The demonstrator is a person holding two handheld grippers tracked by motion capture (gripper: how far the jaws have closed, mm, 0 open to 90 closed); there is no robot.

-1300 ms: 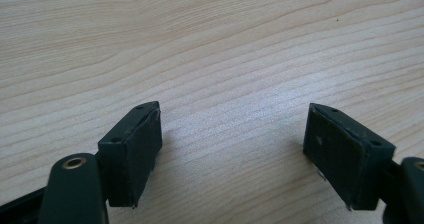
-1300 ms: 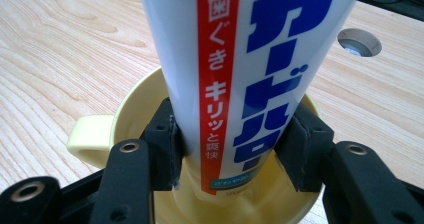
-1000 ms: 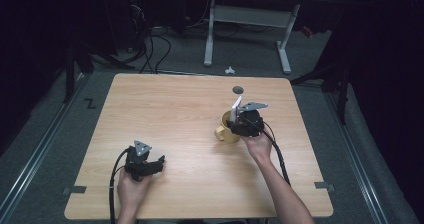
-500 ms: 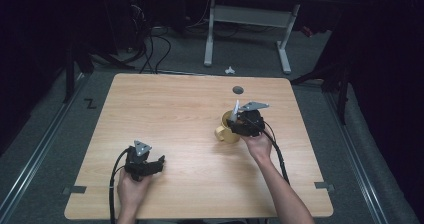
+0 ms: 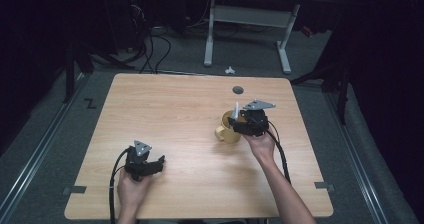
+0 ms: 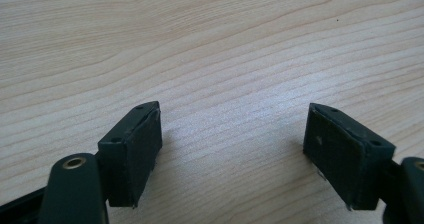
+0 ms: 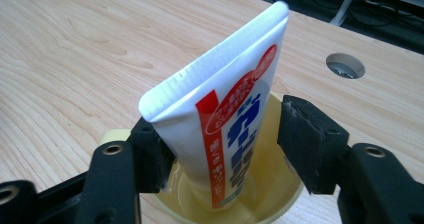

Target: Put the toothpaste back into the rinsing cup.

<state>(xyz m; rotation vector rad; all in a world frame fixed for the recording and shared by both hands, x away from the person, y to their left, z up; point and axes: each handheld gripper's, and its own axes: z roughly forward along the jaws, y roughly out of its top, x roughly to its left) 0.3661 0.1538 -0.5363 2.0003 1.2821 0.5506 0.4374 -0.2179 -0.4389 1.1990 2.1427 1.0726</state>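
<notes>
Right gripper (image 7: 225, 144) fingers (image 7: 312, 141) have just been opening, so the toothpaste tube (image 7: 225, 119) stands tilted in the yellow mug (image 5: 229, 131) on the bench (image 5: 165, 114), basically delivered. Left gripper (image 6: 235, 149) fingers sit wide and empty; only backing off looks left.

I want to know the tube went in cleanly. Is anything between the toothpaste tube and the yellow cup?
Nothing visible: the toothpaste tube already stands inside the yellow cup, between the right gripper, whose jaws have just been opening.
</notes>
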